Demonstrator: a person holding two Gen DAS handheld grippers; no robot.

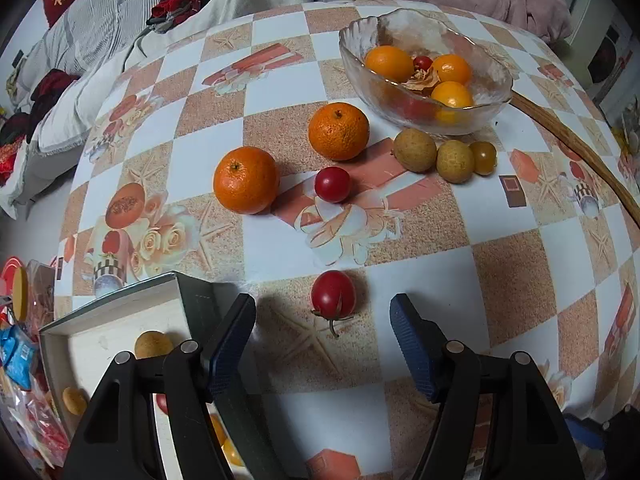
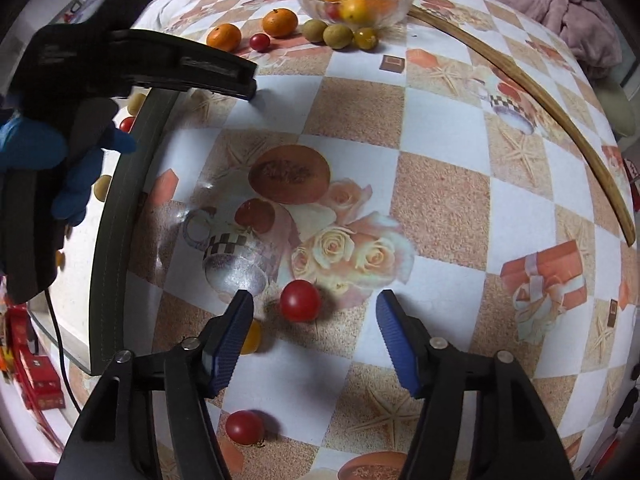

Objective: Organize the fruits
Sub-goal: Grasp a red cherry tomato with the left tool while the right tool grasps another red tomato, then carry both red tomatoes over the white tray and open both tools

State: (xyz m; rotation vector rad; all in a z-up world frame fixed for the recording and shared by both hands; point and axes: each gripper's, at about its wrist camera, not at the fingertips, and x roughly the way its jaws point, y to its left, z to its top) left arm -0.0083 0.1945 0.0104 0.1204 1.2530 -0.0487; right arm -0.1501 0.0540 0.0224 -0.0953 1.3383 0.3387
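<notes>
In the left wrist view my left gripper [image 1: 322, 310] stands open low over the table, its blue pads either side of a stemmed red cherry tomato [image 1: 333, 294] and clear of it. In the right wrist view my right gripper [image 2: 315, 304] is open around another red cherry tomato [image 2: 300, 301], which sits nearer the left pad without touching it. Two mandarins [image 1: 246, 180] [image 1: 338, 131], a small red tomato [image 1: 332, 184], two longans [image 1: 415, 149] and a brownish tomato [image 1: 483, 157] lie before a glass bowl [image 1: 496, 92] of orange fruit.
A shallow white-lined box [image 1: 120, 312] at the table's left edge holds longans and small tomatoes. A curved wooden stick [image 2: 560, 120] lies along the right. A blue-gloved hand [image 2: 32, 148] holds the left tool over the box. A yellow tomato [image 2: 253, 338] and a red one [image 2: 244, 427] lie nearby.
</notes>
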